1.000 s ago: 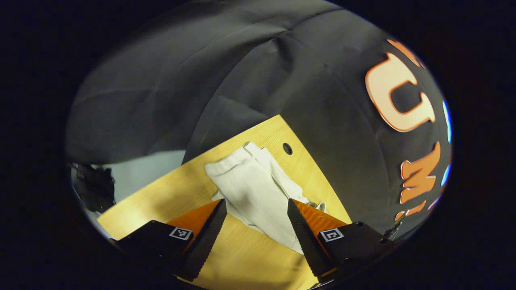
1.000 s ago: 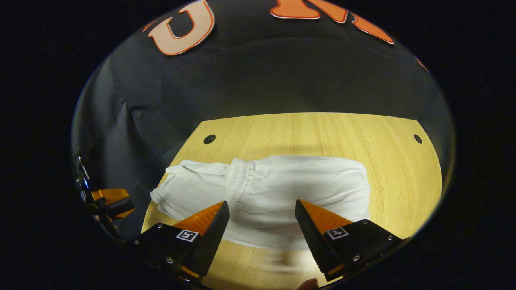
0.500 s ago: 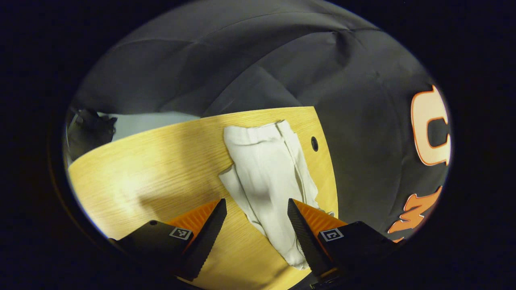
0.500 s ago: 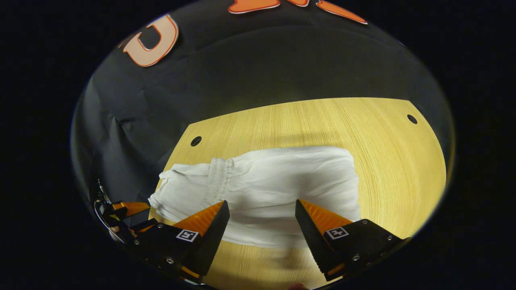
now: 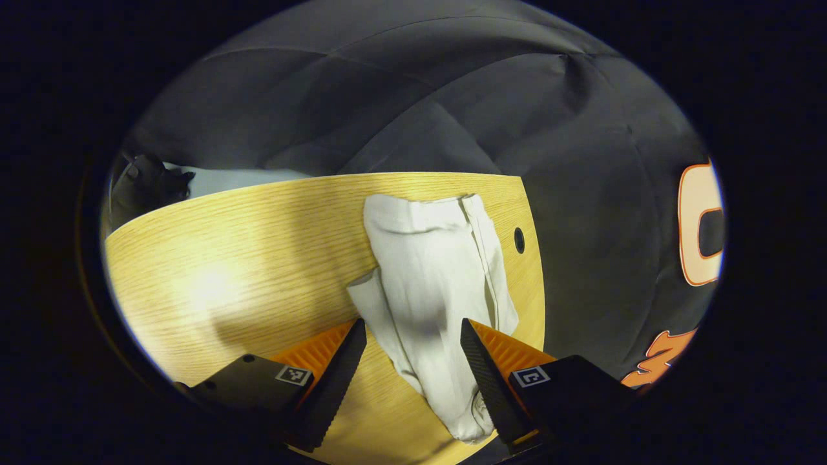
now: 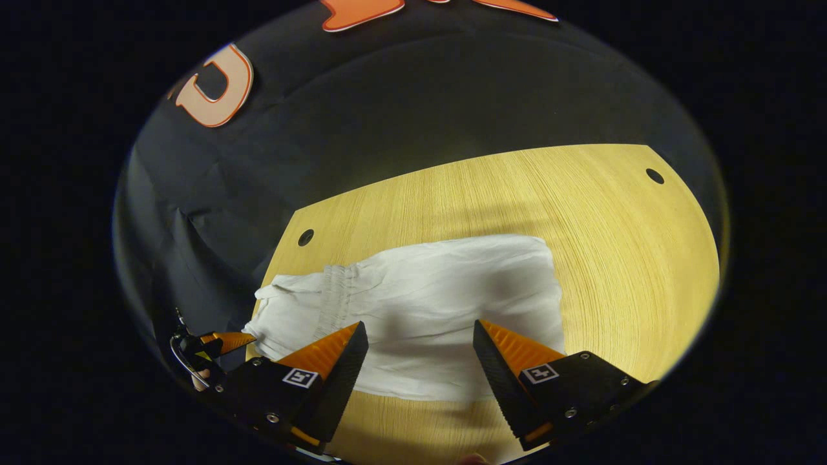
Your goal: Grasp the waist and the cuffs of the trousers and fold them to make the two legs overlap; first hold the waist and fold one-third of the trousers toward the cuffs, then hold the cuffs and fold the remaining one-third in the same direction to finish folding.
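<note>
One pair of white trousers [image 6: 420, 310] lies partly folded on the wooden table [image 6: 620, 258]. The right gripper view takes them broadside, long axis running across, and catches the left gripper [image 6: 223, 342] at their gathered end. The left gripper view looks along their length [image 5: 433, 284]. Two grippers: left gripper [image 5: 412, 352] and right gripper [image 6: 420, 358] both hang spread, gripping nothing. Two table holes [image 6: 305, 237] show.

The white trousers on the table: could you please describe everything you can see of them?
The trousers are white, soft, lightly creased cloth, lying flat on the wooden table and already folded into a compact stack. A gathered elastic waistband crosses the upper layer near one end; the other end is a smooth fold. In the left gripper view one end droops toward the table's edge. Both the left gripper and right gripper are open, gripping nothing.
</note>
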### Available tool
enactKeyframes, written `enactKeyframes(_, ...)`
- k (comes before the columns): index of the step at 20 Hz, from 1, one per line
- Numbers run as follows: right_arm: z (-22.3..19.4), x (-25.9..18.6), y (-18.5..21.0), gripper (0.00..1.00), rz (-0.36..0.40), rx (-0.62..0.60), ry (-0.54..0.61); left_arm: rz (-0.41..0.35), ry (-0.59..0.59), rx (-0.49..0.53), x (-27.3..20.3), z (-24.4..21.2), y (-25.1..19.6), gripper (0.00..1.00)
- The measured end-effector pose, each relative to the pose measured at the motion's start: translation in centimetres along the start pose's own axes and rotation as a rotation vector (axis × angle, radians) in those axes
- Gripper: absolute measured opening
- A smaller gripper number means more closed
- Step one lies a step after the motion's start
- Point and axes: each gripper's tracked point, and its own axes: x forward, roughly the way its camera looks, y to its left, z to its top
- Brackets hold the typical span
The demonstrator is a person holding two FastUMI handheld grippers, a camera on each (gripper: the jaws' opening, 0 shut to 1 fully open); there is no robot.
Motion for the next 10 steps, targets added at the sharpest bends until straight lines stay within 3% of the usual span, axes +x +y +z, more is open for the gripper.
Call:
enactKeyframes(2,0.0,-0.1,-0.2,0.99,0.003,0.009,0.001,-0.007,-0.002,0.001,0.7,0.4,-0.7,0.99)
enactKeyframes(5,0.1,-0.2,-0.6,0.99,0.005,0.019,0.001,-0.002,0.019,0.037,2.2,0.7,-1.6,0.93)
enactKeyframes(7,0.2,-0.4,-1.0,0.99,0.005,0.028,0.0,0.048,0.034,0.081,3.4,0.6,-1.2,0.61)
enactKeyframes(10,-0.1,-0.9,-1.6,0.99,-0.003,0.026,-0.004,0.044,0.037,0.11,5.5,0.3,-2.1,0.14)
